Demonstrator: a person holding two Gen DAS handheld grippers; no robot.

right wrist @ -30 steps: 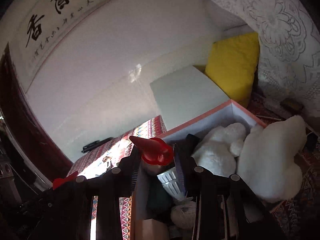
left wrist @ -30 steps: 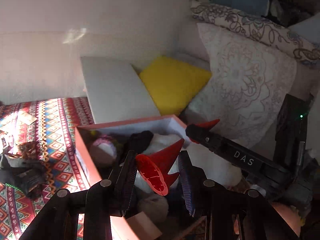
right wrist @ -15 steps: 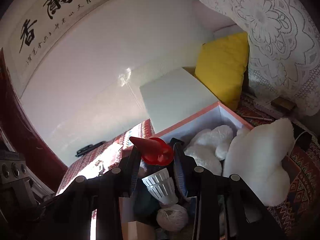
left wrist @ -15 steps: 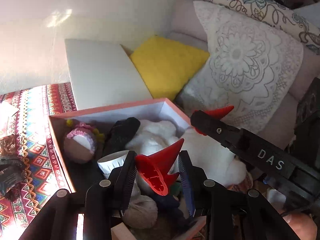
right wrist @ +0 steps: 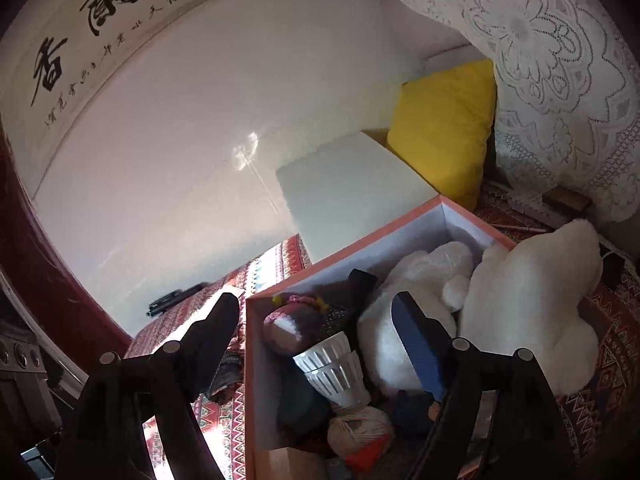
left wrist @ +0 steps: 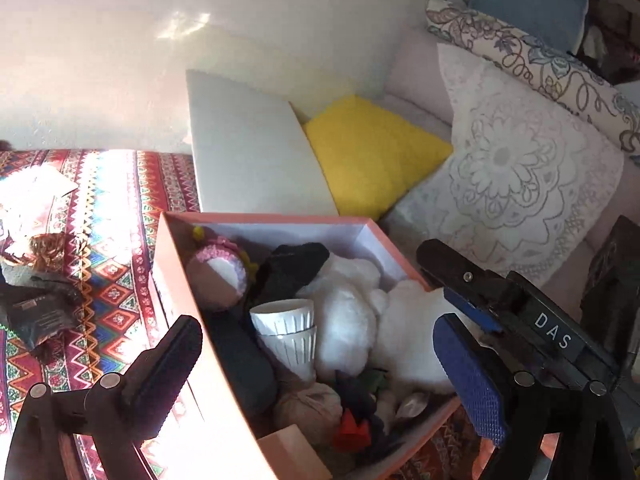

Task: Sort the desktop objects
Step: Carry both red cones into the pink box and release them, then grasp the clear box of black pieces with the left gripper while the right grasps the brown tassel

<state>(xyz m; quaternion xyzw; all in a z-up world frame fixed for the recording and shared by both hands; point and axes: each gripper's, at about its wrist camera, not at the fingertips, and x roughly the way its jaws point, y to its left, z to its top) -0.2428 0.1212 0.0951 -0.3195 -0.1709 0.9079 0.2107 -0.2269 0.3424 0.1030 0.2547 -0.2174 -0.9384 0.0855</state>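
Observation:
A pink box (left wrist: 176,280) on the patterned cloth holds soft toys, stacked white ribbed cups (left wrist: 286,332), a yarn ball (left wrist: 308,404) and a red cone (left wrist: 352,430) low among the clutter. My left gripper (left wrist: 316,360) hangs open over the box's near end, holding nothing. A black finger (left wrist: 452,264) of the other gripper reaches in from the right. In the right wrist view my right gripper (right wrist: 320,332) is open and empty above the cups (right wrist: 332,368). A red cone (right wrist: 366,454) lies beside the yarn ball (right wrist: 360,428).
A white plush (right wrist: 528,300) spills over the box's right side. The white box lid (left wrist: 248,152) leans on the wall, with a yellow cushion (left wrist: 372,152) and lace pillow (left wrist: 520,168) beside it. Dark clutter (left wrist: 40,308) and papers lie on the cloth to the left.
Both grippers were shut on red cones and have opened wide. The cones have left the fingers, and red now shows down inside the box.

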